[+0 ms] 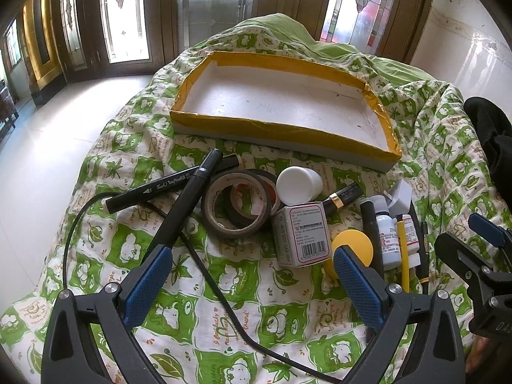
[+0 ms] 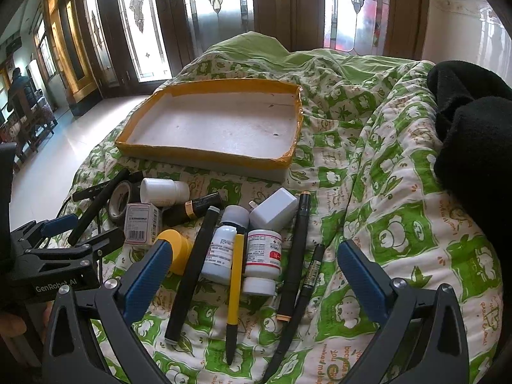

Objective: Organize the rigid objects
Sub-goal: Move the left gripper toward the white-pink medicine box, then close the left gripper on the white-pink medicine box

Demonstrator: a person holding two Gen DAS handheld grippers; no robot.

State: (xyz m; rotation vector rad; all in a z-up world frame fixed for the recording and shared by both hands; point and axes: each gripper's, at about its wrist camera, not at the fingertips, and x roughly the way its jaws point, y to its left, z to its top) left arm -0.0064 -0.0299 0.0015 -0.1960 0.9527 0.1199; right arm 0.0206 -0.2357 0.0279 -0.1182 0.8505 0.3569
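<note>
A shallow white tray [image 1: 256, 122] [image 2: 208, 152] with a yellow taped rim sits empty on the quilt. In front of it lies a heap: tape rolls [image 1: 209, 211], a white jar [image 1: 296, 185], a barcoded box [image 1: 300, 240], a yellow lid [image 2: 179, 249], two medicine bottles [image 2: 262, 259], a yellow pen [image 2: 236, 278], black markers [image 2: 195, 268] and a white plug [image 2: 275, 208]. My left gripper [image 1: 252, 256] is open just short of the box and tape. My right gripper [image 2: 256, 249] is open over the bottles and pens, holding nothing.
A green patterned quilt [image 2: 384, 224] covers the whole surface and is rumpled behind the tray. A black cable [image 1: 208, 275] snakes under the left gripper. Black fabric [image 2: 473, 134] is piled at the right. Pale floor tiles [image 1: 64, 134] lie to the left.
</note>
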